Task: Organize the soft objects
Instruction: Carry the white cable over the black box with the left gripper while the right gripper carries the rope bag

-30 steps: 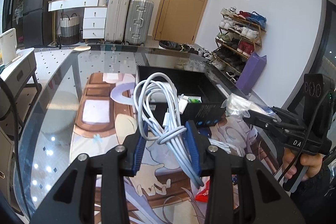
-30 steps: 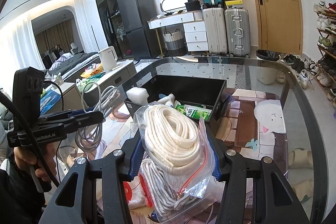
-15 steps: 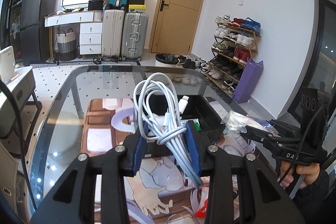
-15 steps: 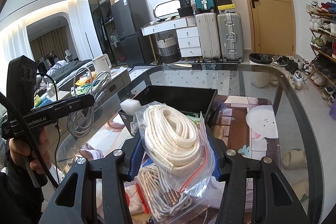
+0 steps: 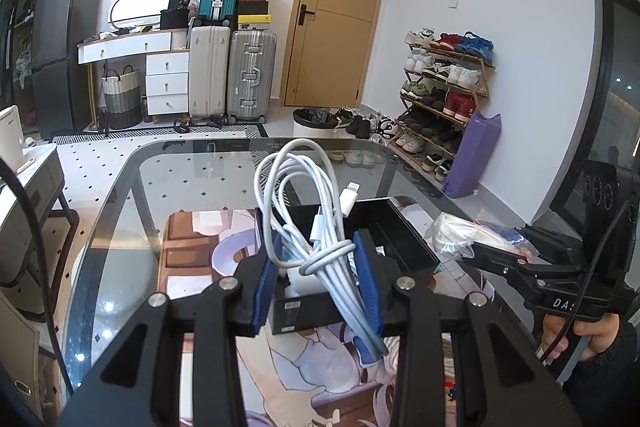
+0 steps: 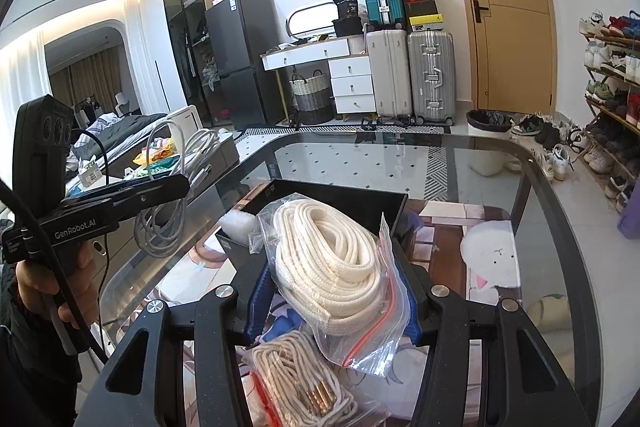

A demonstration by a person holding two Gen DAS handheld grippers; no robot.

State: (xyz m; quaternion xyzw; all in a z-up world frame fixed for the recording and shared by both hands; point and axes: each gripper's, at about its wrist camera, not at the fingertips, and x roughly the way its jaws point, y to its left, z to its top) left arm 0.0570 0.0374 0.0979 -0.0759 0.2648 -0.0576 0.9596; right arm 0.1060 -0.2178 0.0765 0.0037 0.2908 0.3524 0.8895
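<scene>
My left gripper (image 5: 316,275) is shut on a coiled white charging cable (image 5: 308,211) and holds it raised above the near end of the black open box (image 5: 404,239). It also shows in the right wrist view (image 6: 168,187) at the left. My right gripper (image 6: 332,291) is shut on a clear zip bag of thick white rope (image 6: 328,247), raised in front of the black box (image 6: 360,199). That bag shows in the left wrist view (image 5: 468,235) at the right. A second bag of thin cord (image 6: 296,379) lies below.
The box stands on a glass table (image 5: 120,211) over a printed mat (image 5: 192,259). White foam (image 6: 238,223) sits in the box's left corner. Suitcases (image 5: 232,79), a door and a shoe rack (image 5: 444,99) stand beyond the table.
Both grippers have risen with their loads. The box now sits lower in both views, and the cable and the rope bag are held higher above the table.
</scene>
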